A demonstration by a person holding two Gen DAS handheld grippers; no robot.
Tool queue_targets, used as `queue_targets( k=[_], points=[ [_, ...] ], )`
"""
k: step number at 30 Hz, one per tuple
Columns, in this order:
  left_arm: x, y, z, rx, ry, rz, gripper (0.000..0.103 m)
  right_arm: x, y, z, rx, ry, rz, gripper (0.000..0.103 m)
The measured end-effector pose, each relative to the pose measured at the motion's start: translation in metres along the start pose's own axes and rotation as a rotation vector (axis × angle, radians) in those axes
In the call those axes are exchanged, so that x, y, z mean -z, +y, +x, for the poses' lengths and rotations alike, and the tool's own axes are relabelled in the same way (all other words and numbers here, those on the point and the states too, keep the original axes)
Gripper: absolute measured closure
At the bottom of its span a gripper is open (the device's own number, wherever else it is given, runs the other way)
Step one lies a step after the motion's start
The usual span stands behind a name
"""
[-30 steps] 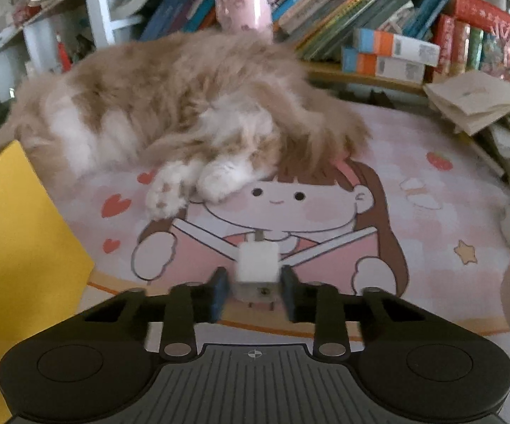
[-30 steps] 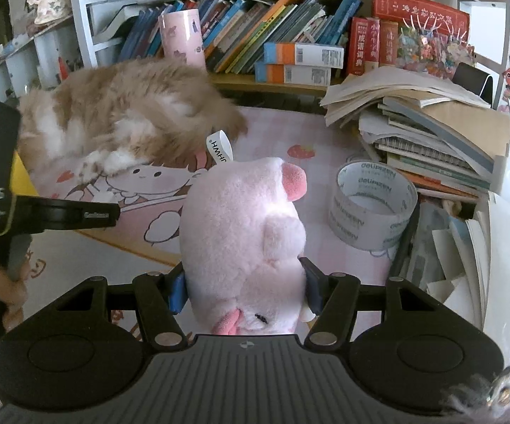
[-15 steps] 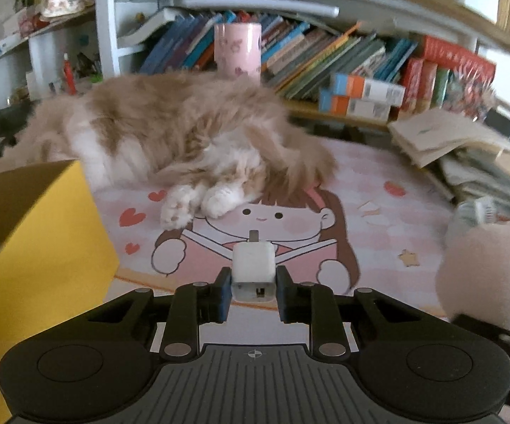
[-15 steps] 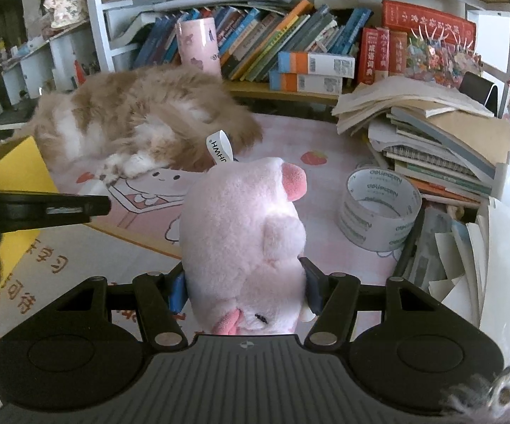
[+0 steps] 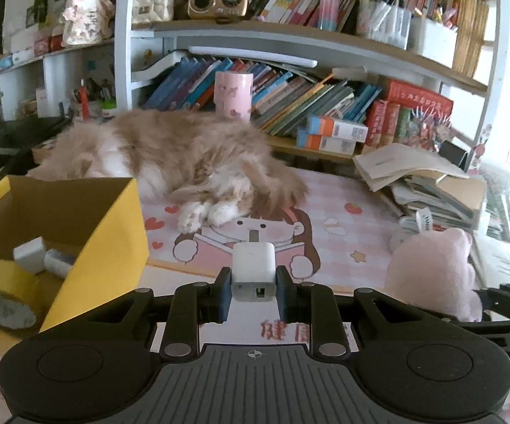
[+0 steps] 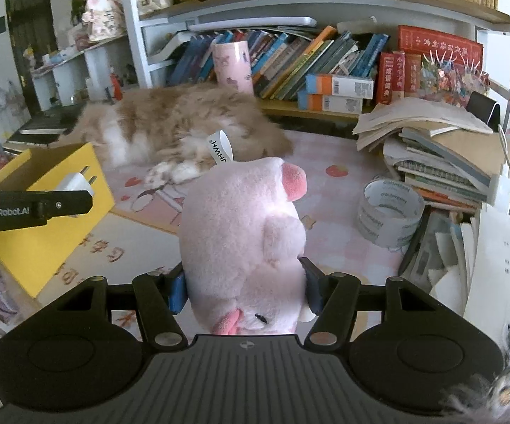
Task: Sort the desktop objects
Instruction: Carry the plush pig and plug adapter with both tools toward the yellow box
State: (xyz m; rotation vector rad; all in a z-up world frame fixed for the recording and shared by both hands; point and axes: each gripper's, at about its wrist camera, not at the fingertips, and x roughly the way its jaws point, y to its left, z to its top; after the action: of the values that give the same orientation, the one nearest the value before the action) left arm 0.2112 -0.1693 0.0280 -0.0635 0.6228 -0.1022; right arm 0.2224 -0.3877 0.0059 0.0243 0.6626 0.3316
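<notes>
Yellow box point(image 5: 113, 240) cut by left edge in left wrist view; cat point(image 6: 170, 123) head hidden behind plush pig point(image 6: 244, 247); pig underside hidden by gripper body

The desk is covered by a pink checked cartoon-printed mat point(image 6: 339, 212). Ahead of the right gripper and to its left, a fluffy orange-and-white cat point(image 6: 184, 130) lies on the mat. An open yellow cardboard box point(image 6: 43, 219) stands far left. A roll of clear packing tape point(image 6: 389, 213) sits ahead to the right, just beside a leaning stack of books and papers point(image 6: 442, 152).
</notes>
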Motion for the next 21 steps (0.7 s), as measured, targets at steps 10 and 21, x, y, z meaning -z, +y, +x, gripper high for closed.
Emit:
queue_targets(
  k=[10, 21],
  points=[
    [0.022, 0.020, -0.046, 0.051, 0.009, -0.048, 0.079, 0.019, 0.029, -0.031, -0.008, 0.022, 0.016, 0.045],
    [0.047, 0.051, -0.075, 0.133, 0.033, -0.028, 0.079, 0.034, 0.077, -0.048, 0.050, 0.022, 0.048, 0.045]
  ],
)
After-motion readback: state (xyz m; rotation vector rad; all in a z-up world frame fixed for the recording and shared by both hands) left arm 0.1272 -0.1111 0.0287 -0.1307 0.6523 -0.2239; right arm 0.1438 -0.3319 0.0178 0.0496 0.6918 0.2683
